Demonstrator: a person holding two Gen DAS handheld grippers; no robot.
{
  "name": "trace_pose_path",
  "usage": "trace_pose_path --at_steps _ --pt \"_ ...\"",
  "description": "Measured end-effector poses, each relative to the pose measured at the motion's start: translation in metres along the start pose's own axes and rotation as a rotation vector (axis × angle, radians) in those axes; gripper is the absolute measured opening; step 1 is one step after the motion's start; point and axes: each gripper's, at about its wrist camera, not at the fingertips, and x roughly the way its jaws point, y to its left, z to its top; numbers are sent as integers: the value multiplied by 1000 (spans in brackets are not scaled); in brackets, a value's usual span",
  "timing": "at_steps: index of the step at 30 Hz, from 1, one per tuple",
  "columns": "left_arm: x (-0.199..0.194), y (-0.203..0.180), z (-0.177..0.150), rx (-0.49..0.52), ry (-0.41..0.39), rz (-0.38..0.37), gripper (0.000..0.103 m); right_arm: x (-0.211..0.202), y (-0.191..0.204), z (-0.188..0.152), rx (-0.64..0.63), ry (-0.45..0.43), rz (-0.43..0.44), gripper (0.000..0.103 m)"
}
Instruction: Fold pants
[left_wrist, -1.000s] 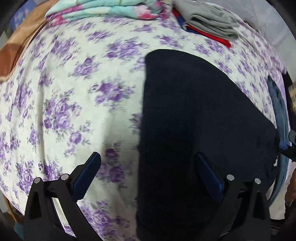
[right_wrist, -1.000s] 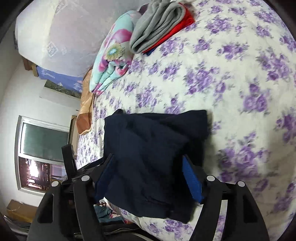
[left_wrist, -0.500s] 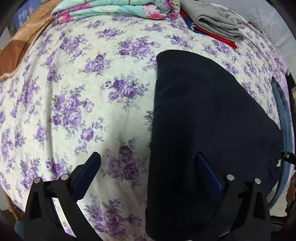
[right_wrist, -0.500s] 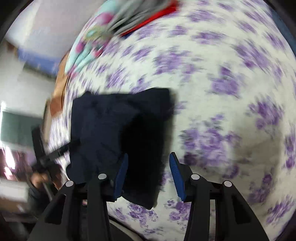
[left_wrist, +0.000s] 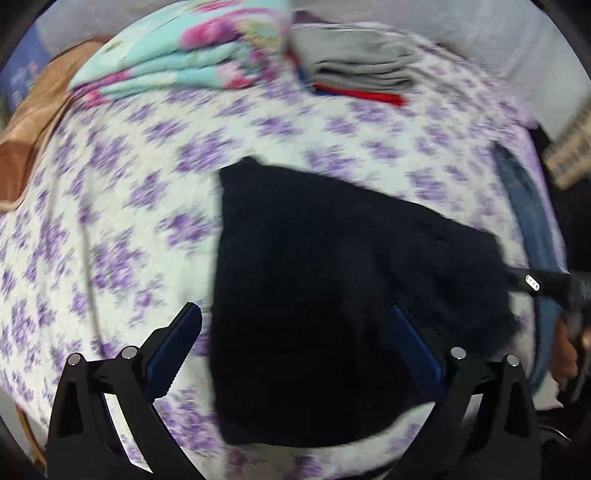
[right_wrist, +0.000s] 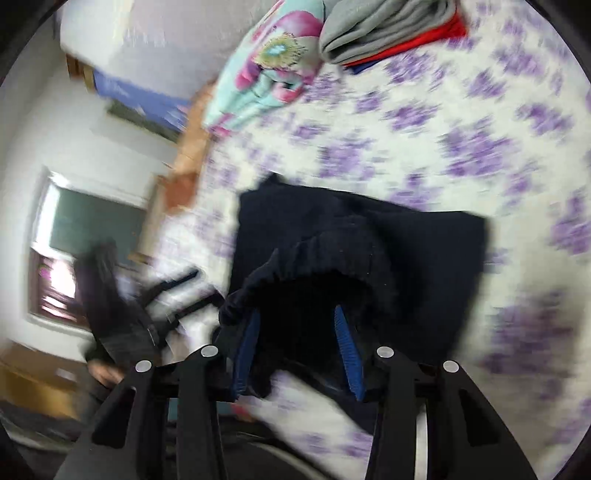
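Dark navy pants (left_wrist: 332, 258) lie folded on the purple-flowered bedsheet (left_wrist: 129, 221). My left gripper (left_wrist: 295, 332) hangs above their near end, open wide; one finger is over the sheet, the other over the cloth, and nothing is pinched. In the right wrist view the elastic waistband edge of the pants (right_wrist: 406, 251) is bunched up and raised off the bed between the blue pads (right_wrist: 343, 343) of my right gripper (right_wrist: 295, 332), which is shut on it. The right gripper's tip (left_wrist: 532, 284) shows at the pants' right edge in the left wrist view, with a hand (left_wrist: 565, 350) behind it.
A folded turquoise floral quilt (left_wrist: 177, 62) and a grey-and-red stack of clothes (left_wrist: 362, 66) lie at the far side of the bed. Blue jeans (left_wrist: 528, 206) lie along the right edge. A brown blanket (left_wrist: 29, 122) lies at the left. A window (right_wrist: 85, 229) is beyond the bed.
The left gripper has risen and drawn back, still open. The right gripper's jaws narrowed onto the pants' waistband edge and lifted it off the bed.
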Motion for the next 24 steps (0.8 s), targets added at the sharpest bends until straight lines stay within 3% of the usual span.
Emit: trace_pose_path --at_steps 2,4,6,14,16,18,19,20,22,24 --pt "-9 -18 2 48 -13 -48 98 9 -2 9 82 12 106 44" --pt "-18 -31 3 88 -27 -76 98 18 -2 18 144 25 144 44" --pt "-26 -41 3 128 -50 -77 98 24 2 27 143 24 118 45" --pt "-20 -67 -3 184 -15 -122 98 43 10 40 134 44 52 48" --pt "-11 -68 -3 191 -18 -88 98 44 13 39 121 58 52 50" --pt "7 -60 2 153 6 3 98 40 12 38 124 74 52 52" --pt "13 -53 5 122 17 24 98 34 10 37 130 74 51 62" --pt "16 -45 7 81 25 22 98 27 7 36 132 67 57 82" --pt "21 -24 9 -18 35 -7 99 7 0 31 122 25 51 87" --pt "21 -16 8 -47 34 -12 99 -5 -8 24 107 23 -8 87"
